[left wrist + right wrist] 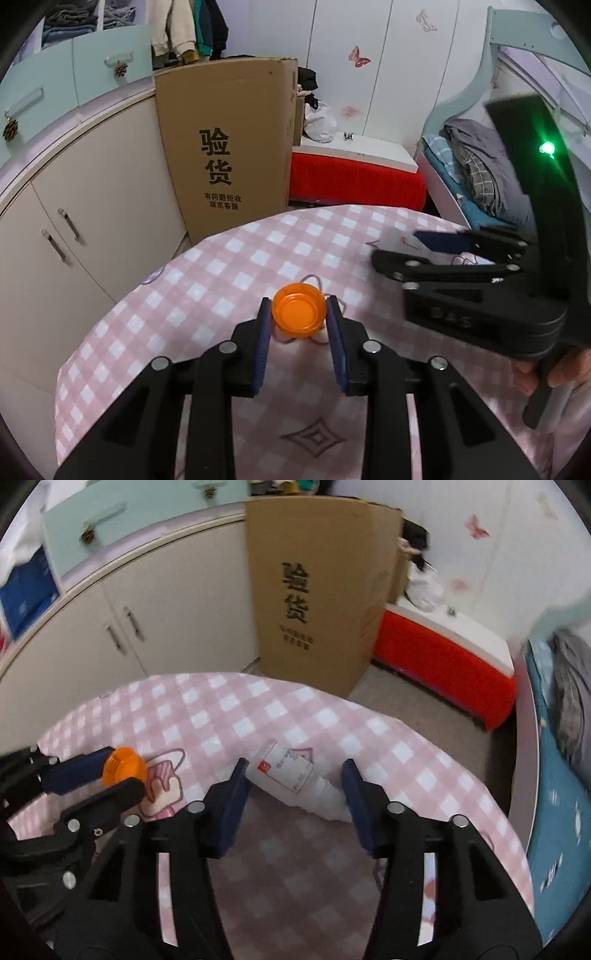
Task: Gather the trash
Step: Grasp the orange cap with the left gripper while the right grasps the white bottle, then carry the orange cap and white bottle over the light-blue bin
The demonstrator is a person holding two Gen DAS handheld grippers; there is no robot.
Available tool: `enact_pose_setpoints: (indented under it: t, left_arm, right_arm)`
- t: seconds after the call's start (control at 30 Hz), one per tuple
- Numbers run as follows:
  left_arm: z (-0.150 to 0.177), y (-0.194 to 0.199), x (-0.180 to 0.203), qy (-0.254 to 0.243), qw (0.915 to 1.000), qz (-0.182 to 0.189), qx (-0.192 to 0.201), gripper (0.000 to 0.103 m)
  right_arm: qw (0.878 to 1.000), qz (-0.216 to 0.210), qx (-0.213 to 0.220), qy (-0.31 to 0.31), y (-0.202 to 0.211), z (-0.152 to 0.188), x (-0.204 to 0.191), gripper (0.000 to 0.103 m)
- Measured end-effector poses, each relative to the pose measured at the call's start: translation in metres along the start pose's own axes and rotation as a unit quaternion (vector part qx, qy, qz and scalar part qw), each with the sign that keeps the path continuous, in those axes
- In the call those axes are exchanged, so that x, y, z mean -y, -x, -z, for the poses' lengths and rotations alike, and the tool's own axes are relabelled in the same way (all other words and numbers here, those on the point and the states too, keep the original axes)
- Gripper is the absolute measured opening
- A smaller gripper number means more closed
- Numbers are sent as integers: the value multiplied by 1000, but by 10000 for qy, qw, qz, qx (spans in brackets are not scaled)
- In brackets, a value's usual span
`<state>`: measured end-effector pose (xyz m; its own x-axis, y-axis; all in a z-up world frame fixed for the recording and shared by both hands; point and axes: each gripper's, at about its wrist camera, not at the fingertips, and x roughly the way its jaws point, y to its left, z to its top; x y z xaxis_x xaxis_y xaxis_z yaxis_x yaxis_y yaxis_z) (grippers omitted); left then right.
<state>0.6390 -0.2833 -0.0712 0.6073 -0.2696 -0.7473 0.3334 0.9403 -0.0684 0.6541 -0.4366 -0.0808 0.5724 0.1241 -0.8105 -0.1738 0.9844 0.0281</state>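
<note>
Nearest, the left claw (pixel 299 332) is narrowed onto an orange bottle cap (pixel 298 313), both blue pads touching its rim; the shallow, slick rim could squirt out if the pinch is uneven. Just right of it, the right claw (pixel 295 786) stands half open around a white crumpled bottle (pixel 295 779) lying on the pink checked surface (pixel 229 709); only the left pad touches, so closing may roll it aside. Beyond stands a cardboard box (pixel 317 590).
</note>
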Motion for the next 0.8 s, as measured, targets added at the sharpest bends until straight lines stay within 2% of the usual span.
enact_pose_setpoints:
  t: [0.1,0.23,0.37,0.47,0.57,0.73,0.8]
  left_arm:
    - [3,12,-4,13,9999,-51,86,29]
    - [14,35,-8,99,9998,-39,181,29]
    - [39,68,-26,267,9992,-167,230,29]
    - [59,95,-43,383,9984,-323,244,29]
    - [83,129,-67,519,9969,-501,318,29]
    - [134,197,-129,834,9907,-983,435,29]
    - [164,223,-164,1064,9855,-1249,424,29]
  right_arm:
    - [9998,182,-42,39,15,18,-6,49]
    - [9999,63,58,-115,48,45,-21,49]
    - [9996,-98,247,-49,82,61,-61,49]
    - [9986,-291,407,140,107,73,-106,49]
    - [9964,-503,529,434,126,82,-167,49]
    - [9905,-919,578,840,140,98,-266,49]
    - [9877,-1036,550,1031,141,107,-307,50]
